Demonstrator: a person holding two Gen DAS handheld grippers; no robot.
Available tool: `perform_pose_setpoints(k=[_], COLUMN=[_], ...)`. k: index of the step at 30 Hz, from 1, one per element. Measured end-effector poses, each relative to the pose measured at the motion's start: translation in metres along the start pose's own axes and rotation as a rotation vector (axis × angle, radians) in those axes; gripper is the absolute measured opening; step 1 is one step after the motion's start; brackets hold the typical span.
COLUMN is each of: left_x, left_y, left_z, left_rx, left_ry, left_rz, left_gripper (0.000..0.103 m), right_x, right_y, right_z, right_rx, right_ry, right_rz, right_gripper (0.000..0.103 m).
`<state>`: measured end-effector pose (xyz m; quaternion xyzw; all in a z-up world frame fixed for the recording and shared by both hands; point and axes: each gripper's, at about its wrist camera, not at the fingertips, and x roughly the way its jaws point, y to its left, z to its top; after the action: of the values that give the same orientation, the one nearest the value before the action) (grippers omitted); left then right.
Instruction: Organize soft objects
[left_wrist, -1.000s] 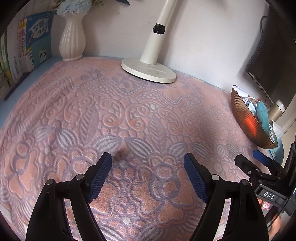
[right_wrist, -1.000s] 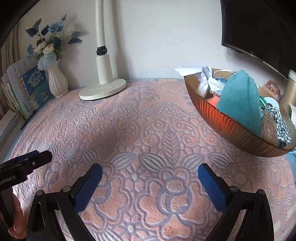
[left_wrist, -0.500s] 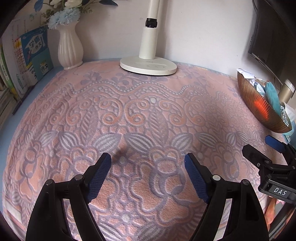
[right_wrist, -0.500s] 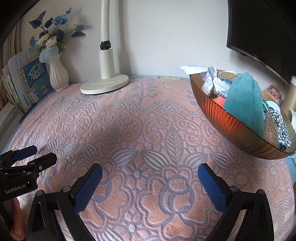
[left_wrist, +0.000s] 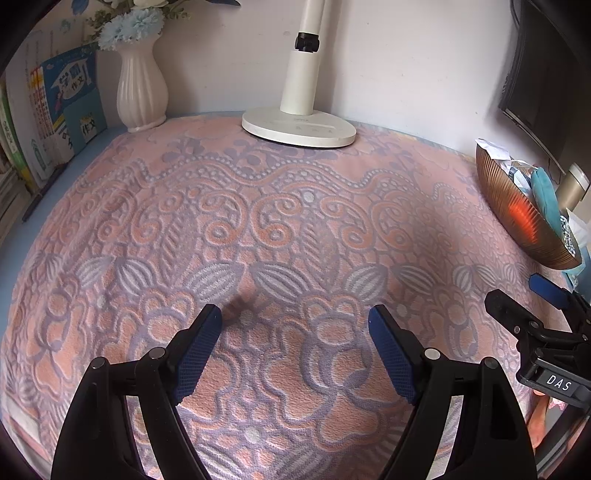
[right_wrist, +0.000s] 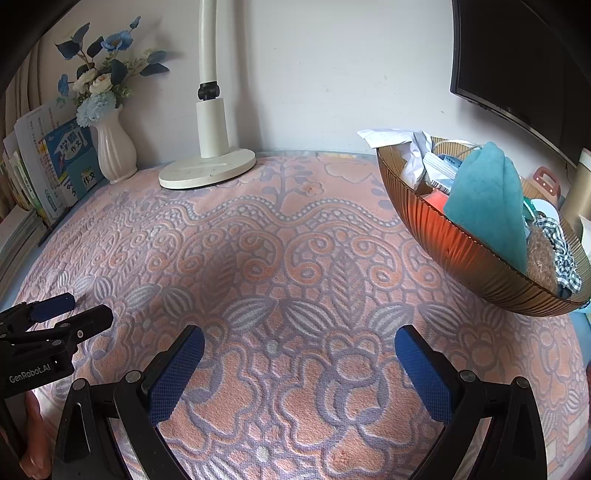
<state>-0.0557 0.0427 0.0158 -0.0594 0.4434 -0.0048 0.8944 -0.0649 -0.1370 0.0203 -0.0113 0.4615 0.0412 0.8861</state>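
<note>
1. Pink-and-lilac patterned towel (right_wrist: 288, 258) covers the desk; white wall behind it.
2. Ribbed amber bowl (right_wrist: 469, 254) sits at the towel's right edge, tilted, piled with soft stuff.
3. Teal cloth (right_wrist: 484, 192) stands tallest in the bowl, draped over its near rim.
4. Checked cloth (right_wrist: 563, 251) and a brownish scrubby lump (right_wrist: 541, 258) lie at the bowl's right end; white crumpled paper (right_wrist: 399, 140) sticks out at the back end. Something orange shows through the bowl wall, can't tell what.
5. Right gripper (right_wrist: 299, 369) hovers over the towel's front middle, blue pads spread wide, nothing between them. Well apart from the bowl.
6. Left gripper (left_wrist: 295, 347) also over the front of the towel, pads wide apart, empty.
7. Each gripper shows at the side edge of the other's view; they are side by side.
8. White lamp base (right_wrist: 207, 171) rests on the towel's back edge.
9. White vase (right_wrist: 114, 151) with blue and white flowers sits at the back-left corner, books (right_wrist: 55, 166) leaning just left of it.
10. Dark monitor (right_wrist: 517, 66) hangs above the bowl at right.
</note>
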Motion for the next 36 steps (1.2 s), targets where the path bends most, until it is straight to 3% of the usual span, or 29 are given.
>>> perform_pose_setpoints(k=[36], left_x=[0.0033], left_y=[0.0], left_z=[0.0001], left_rx=[-0.001], left_ry=[0.014], left_rz=[-0.018], left_gripper=[0.091], right_x=[0.0017], right_y=[-0.002], right_z=[0.0001], right_rx=[0.012], right_ry=[0.007], right_rz=[0.003], right_gripper=[0.103])
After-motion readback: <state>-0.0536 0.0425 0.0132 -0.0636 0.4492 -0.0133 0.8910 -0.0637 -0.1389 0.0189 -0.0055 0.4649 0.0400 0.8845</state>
